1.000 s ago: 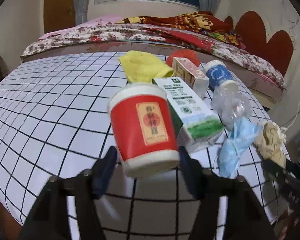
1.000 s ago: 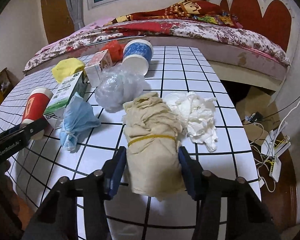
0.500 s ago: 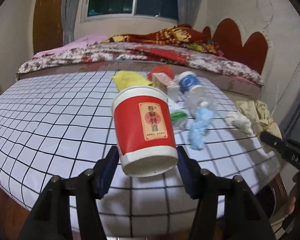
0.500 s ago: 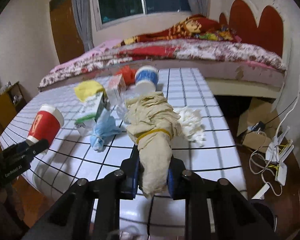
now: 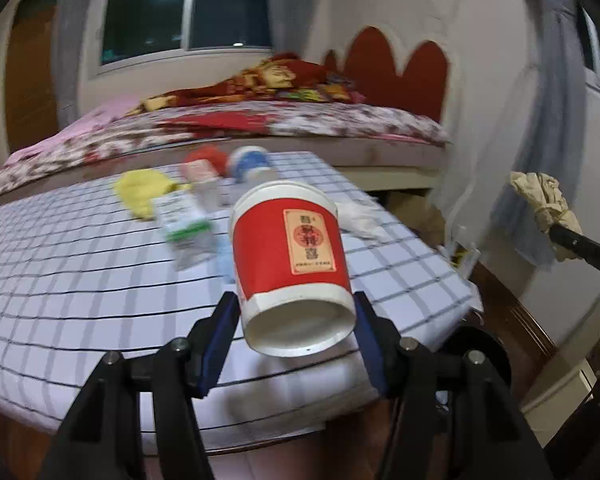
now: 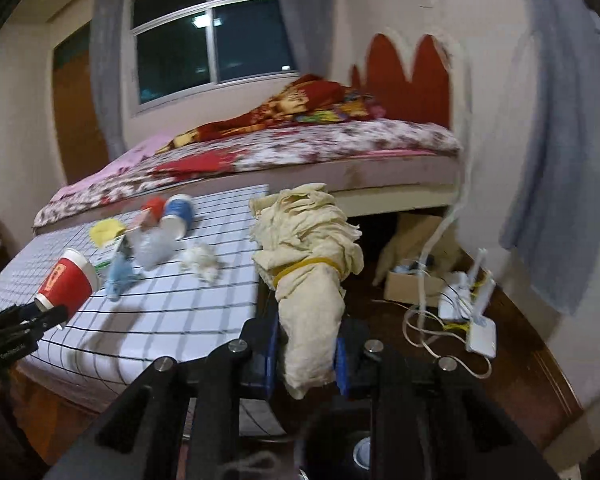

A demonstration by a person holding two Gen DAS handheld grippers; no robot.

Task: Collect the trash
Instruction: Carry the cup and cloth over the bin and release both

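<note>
Left tool grips an empty red cup; right tool clamps a beige bundle.

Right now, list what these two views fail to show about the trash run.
- Trash bin: the dark round shape below the table edge is cut off by the left gripper in the left wrist view; it cannot be identified.
- Red cup: its inside faces away.
- Carton and blue wad: motion-blurred, print unreadable.
- Cloth bundle: its lower end hides the right gripper pads.
</note>
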